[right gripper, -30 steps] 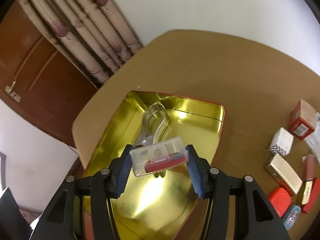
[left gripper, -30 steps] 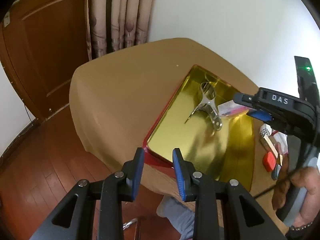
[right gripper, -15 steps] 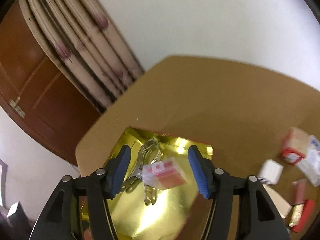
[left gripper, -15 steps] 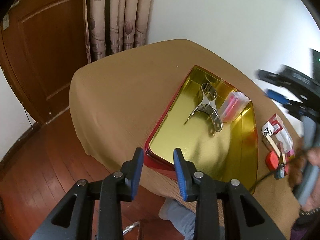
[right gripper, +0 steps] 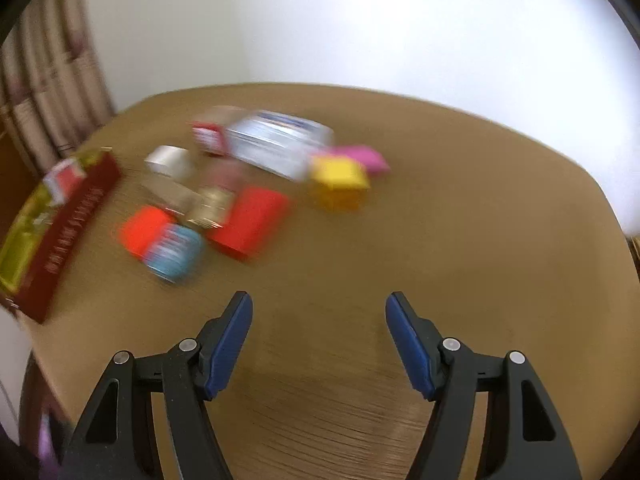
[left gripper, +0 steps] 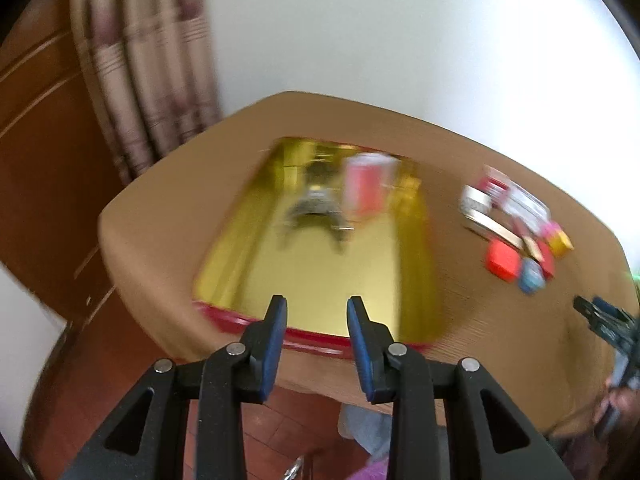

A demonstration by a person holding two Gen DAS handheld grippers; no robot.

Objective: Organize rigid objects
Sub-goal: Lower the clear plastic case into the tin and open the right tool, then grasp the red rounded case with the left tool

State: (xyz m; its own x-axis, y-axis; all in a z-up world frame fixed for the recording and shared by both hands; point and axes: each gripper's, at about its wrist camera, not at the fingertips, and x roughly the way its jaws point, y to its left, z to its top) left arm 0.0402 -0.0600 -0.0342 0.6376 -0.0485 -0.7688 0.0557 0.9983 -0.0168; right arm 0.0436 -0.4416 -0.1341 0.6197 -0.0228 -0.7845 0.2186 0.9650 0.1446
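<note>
A gold tray with a red rim (left gripper: 320, 336) lies on the tan table; inside it are a metal clip (left gripper: 316, 208) and a clear box with a red insert (left gripper: 366, 188). My left gripper (left gripper: 316, 308) hovers at the tray's near rim, open, nothing between its blue pads. My right gripper (right gripper: 318, 304) hangs over bare table, its jaws opening and empty. Ahead of it and to the left lies a blurred cluster: a red box (right gripper: 250, 222), an orange-red piece (right gripper: 142, 230), a blue round thing (right gripper: 176, 254), a yellow block (right gripper: 340, 182), a pink block (right gripper: 366, 158). The tray (right gripper: 68, 224) shows at far left.
The same cluster (left gripper: 516, 228) lies right of the tray in the left wrist view, with my right gripper (left gripper: 604, 320) at the far right edge. A clear blue-labelled box (right gripper: 276, 140) and a white box (right gripper: 170, 162) belong to the pile. Curtains and a wooden door stand behind the table.
My right gripper let go of the clear box in the tray, opened wider and swung right and down over bare table. The left gripper shifted sideways and rolled; both views are now blurred.
</note>
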